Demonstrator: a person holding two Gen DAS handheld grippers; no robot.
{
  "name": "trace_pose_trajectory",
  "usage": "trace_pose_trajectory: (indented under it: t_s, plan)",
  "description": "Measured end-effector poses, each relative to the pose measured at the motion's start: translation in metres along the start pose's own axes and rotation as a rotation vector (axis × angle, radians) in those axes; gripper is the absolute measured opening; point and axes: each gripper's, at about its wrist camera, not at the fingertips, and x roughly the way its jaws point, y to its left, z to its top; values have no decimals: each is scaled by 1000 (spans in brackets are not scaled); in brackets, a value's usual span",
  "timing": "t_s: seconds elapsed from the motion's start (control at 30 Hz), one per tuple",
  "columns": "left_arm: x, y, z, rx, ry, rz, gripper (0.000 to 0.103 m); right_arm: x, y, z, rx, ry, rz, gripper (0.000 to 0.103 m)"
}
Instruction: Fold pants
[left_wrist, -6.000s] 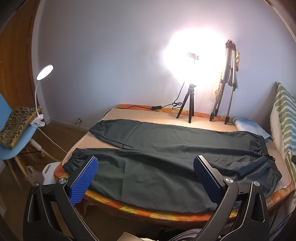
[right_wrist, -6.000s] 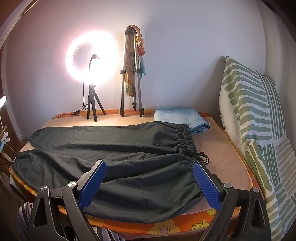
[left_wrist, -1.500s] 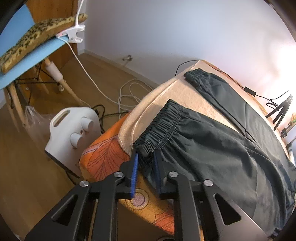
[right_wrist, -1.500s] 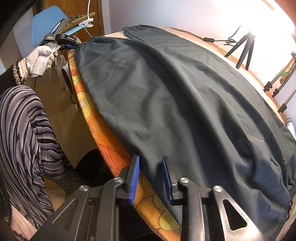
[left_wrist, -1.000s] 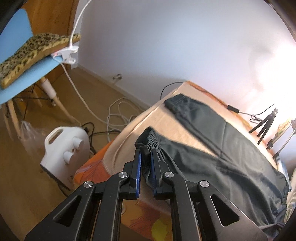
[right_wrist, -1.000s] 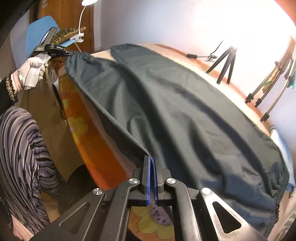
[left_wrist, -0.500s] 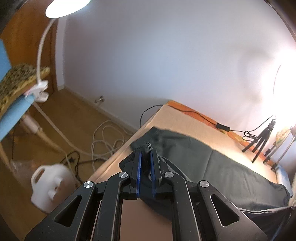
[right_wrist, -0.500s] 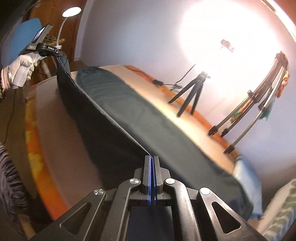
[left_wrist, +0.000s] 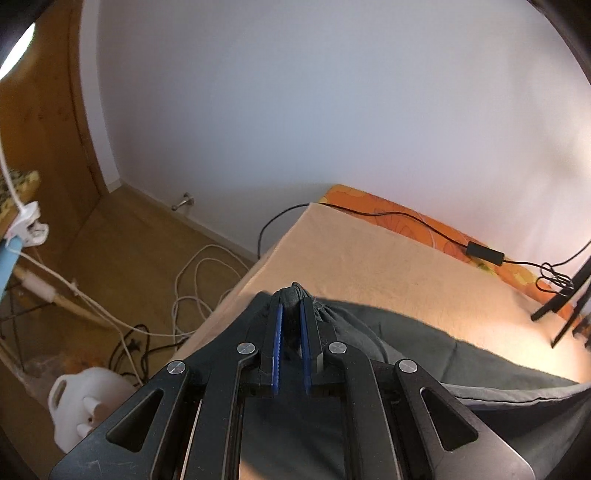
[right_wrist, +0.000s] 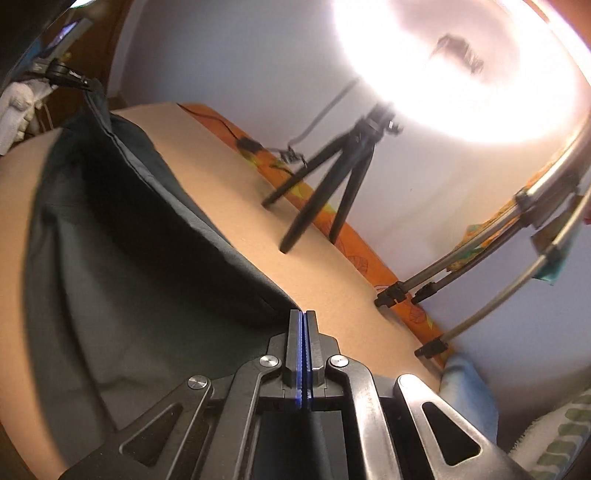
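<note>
Since half a second ago you've carried the near leg of the pants (right_wrist: 122, 258) further over the bed (left_wrist: 388, 258). Your left gripper (left_wrist: 290, 314) is clamped on the bunched cuff (jaws a narrow gap apart); your right gripper (right_wrist: 303, 332) is pinched fully together on the fabric edge.
</note>
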Motion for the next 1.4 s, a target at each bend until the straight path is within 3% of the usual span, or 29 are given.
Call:
trace_pose_trajectory:
  t_s: [0.07,0.1,0.2,0.3,0.47,0.73,0.83,0.87,0.9,0.97,1.0,1.23,1.4]
  plan:
    - [12,-5,5,8,29,-15,17,20,-1,0,2,25,1,0]
    - [15,-6,8,10,36,-14,26,28,-1,0,-1,35,-1,0]
    - [8,-2,14,17,9,-34,43,47,1,-2,-13,62,-4,0]
    - [-3,13,14,11,-11,-44,43,57,3,-5,-21,75,-5,0]
    - [-2,51,-11,-13,40,-54,43,66,3,-6,-21,90,-5,0]
    - [23,49,-39,-47,120,-119,43,66,9,-9,-36,96,-6,0]
    - [31,43,-38,-37,116,-93,43,68,11,-9,-40,99,-4,0]
    - [33,43,-37,-36,116,-86,42,68,11,-10,-42,100,-3,0]
    - [34,43,-37,-46,108,-84,27,69,11,-10,-42,102,-2,0]
    - [32,46,-37,-73,87,-86,19,70,12,-11,-45,102,-2,0]
    - [31,48,-37,-82,79,-88,10,70,13,-11,-47,103,0,0]
    - [7,44,-32,-49,-12,-75,6,64,13,-9,-46,89,-10,0]
    - [-14,55,-36,-14,-55,-18,6,53,13,3,-54,61,-9,0]
